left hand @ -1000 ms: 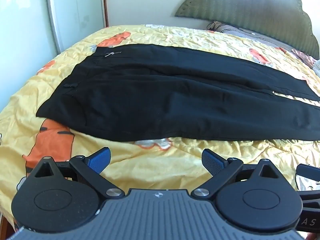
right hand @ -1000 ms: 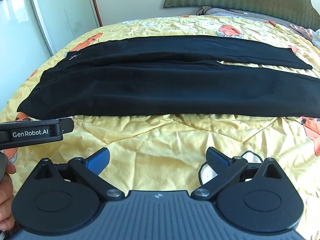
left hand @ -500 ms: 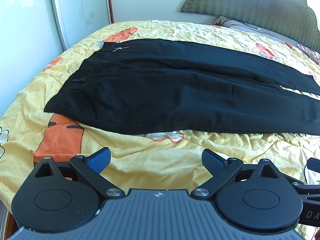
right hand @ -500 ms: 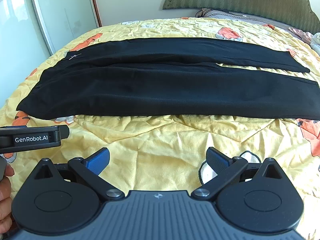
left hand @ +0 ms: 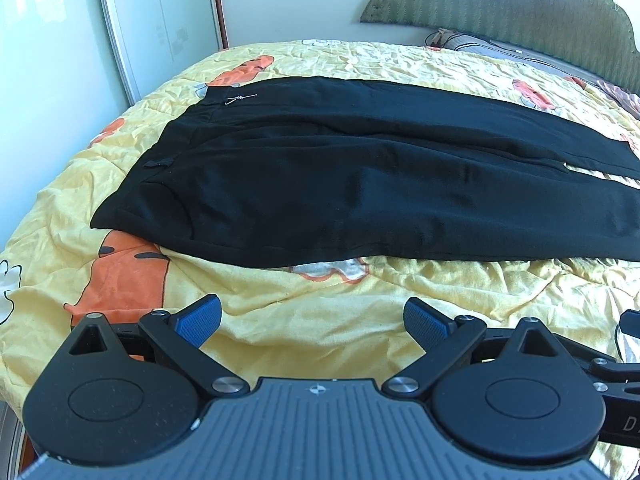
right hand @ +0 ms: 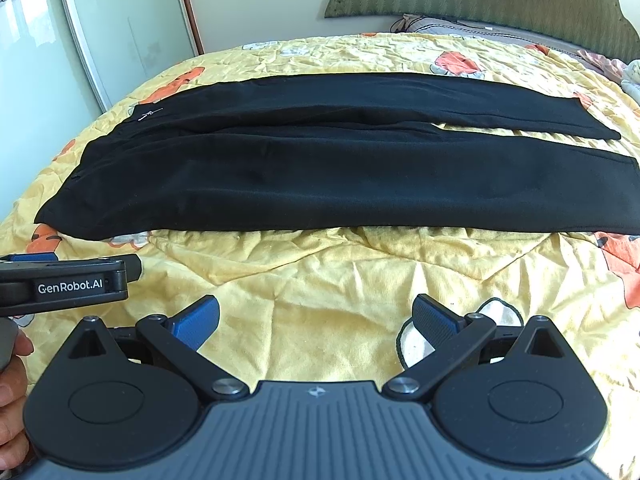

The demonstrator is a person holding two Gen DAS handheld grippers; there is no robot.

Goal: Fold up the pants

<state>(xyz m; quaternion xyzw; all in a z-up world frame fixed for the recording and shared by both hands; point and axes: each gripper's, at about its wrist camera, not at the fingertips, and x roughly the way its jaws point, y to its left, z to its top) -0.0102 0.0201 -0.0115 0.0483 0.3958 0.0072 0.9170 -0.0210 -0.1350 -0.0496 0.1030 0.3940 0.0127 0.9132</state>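
Note:
Black pants [left hand: 340, 184] lie flat across the yellow bed, waistband at the left, both legs running to the right. In the right wrist view the pants [right hand: 340, 168] show whole, the leg ends slightly apart at the far right. My left gripper [left hand: 312, 320] is open, hovering over the bedspread short of the pants' near edge, close to the waist end. My right gripper [right hand: 316, 320] is open too, over bare bedspread in front of the near leg. Nothing sits between either pair of fingers.
A yellow bedspread [right hand: 320, 272] with orange and white cartoon prints covers the bed. A green padded headboard [left hand: 500, 4] and pillow [right hand: 432, 24] are at the far right. A pale wardrobe door [left hand: 160, 20] stands behind the bed on the left. A hand [right hand: 12, 392] holds the left tool [right hand: 68, 284].
The left wrist view has swung so the waist end sits nearer the middle and the bed looks more level. The right gripper has crept slightly forward. Both stay open.

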